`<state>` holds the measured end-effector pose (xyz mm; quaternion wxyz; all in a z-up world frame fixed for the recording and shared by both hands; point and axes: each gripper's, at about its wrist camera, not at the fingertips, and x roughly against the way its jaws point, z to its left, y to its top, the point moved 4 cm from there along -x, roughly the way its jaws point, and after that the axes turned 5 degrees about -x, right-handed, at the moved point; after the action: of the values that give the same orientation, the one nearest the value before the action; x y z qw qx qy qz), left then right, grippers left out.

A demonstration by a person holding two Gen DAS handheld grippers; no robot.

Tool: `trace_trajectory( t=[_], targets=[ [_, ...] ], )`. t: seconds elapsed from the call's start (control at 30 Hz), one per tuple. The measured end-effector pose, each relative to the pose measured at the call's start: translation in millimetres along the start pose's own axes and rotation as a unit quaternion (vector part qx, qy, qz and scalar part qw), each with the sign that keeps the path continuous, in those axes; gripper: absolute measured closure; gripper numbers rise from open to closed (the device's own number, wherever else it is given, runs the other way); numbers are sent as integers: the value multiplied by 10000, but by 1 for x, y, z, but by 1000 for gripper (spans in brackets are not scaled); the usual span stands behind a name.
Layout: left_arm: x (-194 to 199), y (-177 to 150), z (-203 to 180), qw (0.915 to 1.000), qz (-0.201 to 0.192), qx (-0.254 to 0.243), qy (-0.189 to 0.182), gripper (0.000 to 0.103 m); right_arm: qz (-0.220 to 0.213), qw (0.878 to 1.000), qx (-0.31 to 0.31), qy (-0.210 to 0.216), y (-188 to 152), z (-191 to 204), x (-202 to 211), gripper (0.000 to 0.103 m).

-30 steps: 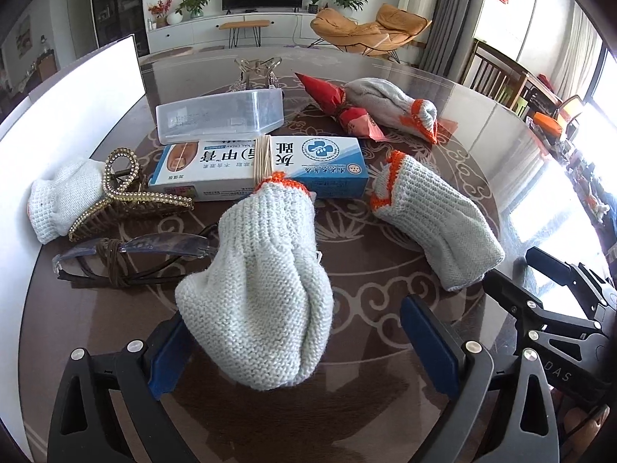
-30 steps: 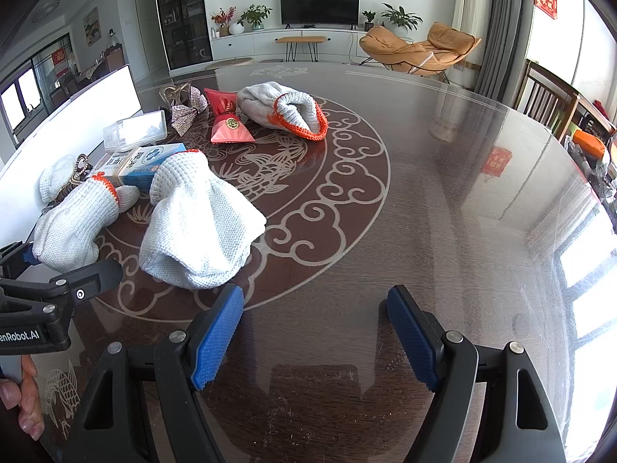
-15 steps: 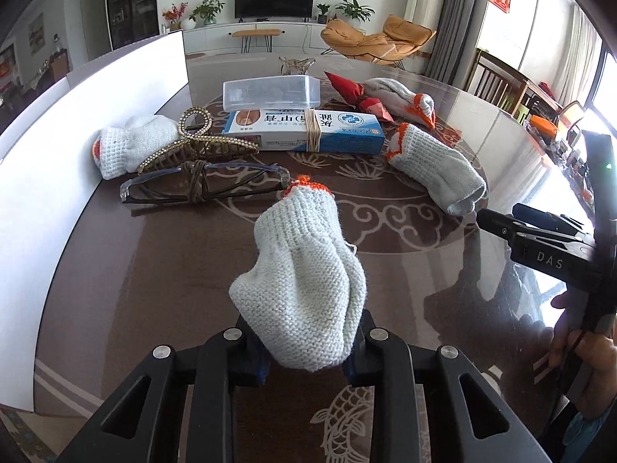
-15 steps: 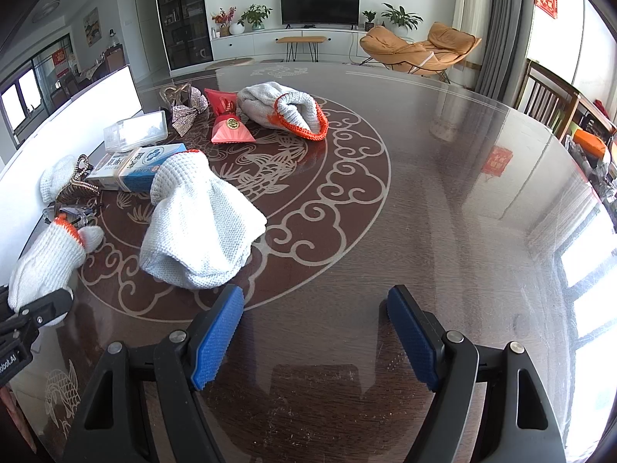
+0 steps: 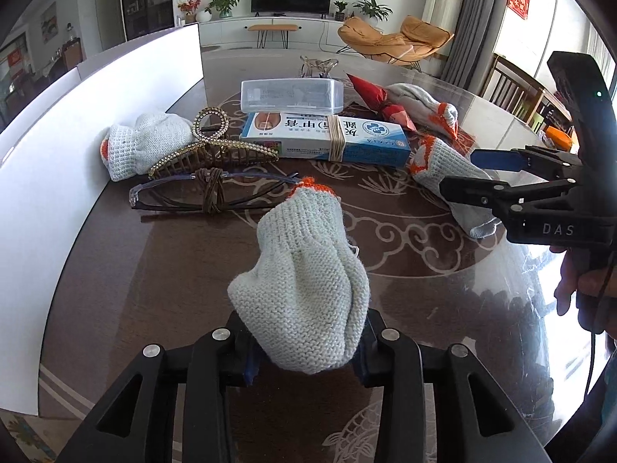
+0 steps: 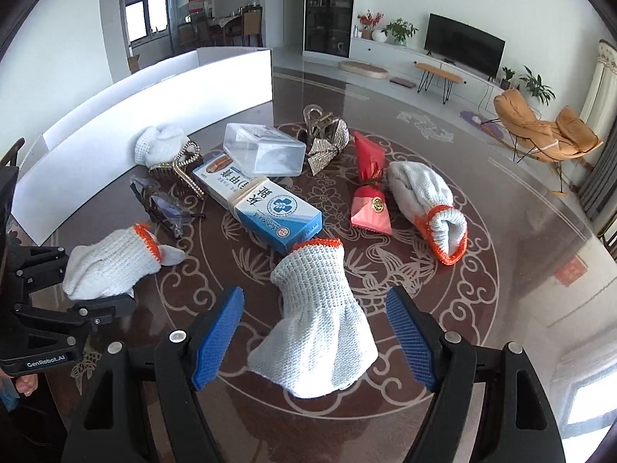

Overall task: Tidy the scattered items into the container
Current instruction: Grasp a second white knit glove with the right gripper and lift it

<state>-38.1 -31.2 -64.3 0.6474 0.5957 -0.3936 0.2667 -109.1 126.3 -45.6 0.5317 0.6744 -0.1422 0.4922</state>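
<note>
A white knit glove with an orange cuff (image 5: 304,293) is pinched between the pads of my left gripper (image 5: 306,347), low over the dark table; the jaws are easing open with the glove still between them. The same glove (image 6: 112,266) and left gripper (image 6: 96,301) show at the left of the right wrist view. My right gripper (image 6: 314,297) stands open, its blue pads (image 6: 219,332) either side of a second white glove (image 6: 316,324) without touching it. The white container wall (image 5: 77,146) runs along the left.
On the table lie a blue-and-white box (image 6: 262,200), a clear plastic case (image 6: 266,150), a gold hair claw (image 5: 208,150), tied glasses (image 5: 208,193), a red pouch (image 6: 370,208), two more gloves (image 6: 428,200) (image 5: 146,142). A hand (image 5: 582,289) holds the right gripper.
My left gripper closed on the glove and drew it back from the box toward the near edge. The right gripper swung left and rolled until it straddled the second glove.
</note>
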Motion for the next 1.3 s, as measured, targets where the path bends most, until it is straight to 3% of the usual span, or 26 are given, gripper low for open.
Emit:
trace_trajectory(
  t=[0.07,0.1,0.17,0.2,0.33,0.4,0.57,0.6,0.67,0.7,0.9,1.13,1.3],
  targets=[
    [-4,4,1,9999,1,-55,108,35,76,9999,-116,-35,-4,-4,-9,27],
    [-5,5,1,9999,-45,-92,138,31,100,9997,-208,18,-8,-5,-10,28],
    [-6,4,-2,9996,-154,-161,-162,32,103,9992,-374,-10,-19,-5,-8,41],
    [-3,1,-4,9993,-216,-193,-241,33,103,9990,-419,-93,-25,-4,-6,60],
    [8,-13,-19,9964,-300,-583,-542,59,-48,9970,-763,-81,-60,9,22,63],
    [14,-20,-25,9950,-279,-689,-669,59,-93,9968,-771,-188,-82,22,38,63],
    [13,-18,-25,9967,-278,-592,-489,55,-312,9943,-783,-652,-109,28,59,59],
    [12,-15,-24,9973,-245,-560,-398,52,-291,9944,-795,-628,-108,27,58,55],
    [7,-11,-23,9985,-146,-487,-186,27,-229,9946,-824,-594,-104,24,53,51],
    [3,-9,-21,9989,-110,-443,-99,24,-173,9949,-817,-571,-103,23,49,50],
    [-7,2,-18,9993,-9,-359,110,19,-150,9953,-781,-552,-96,22,43,43],
    [-15,3,-18,9992,29,-305,256,1,-131,9947,-826,-602,-95,23,38,33],
    [-15,3,-16,9992,1,-284,270,0,-139,9946,-829,-615,-96,23,38,33]
  ],
)
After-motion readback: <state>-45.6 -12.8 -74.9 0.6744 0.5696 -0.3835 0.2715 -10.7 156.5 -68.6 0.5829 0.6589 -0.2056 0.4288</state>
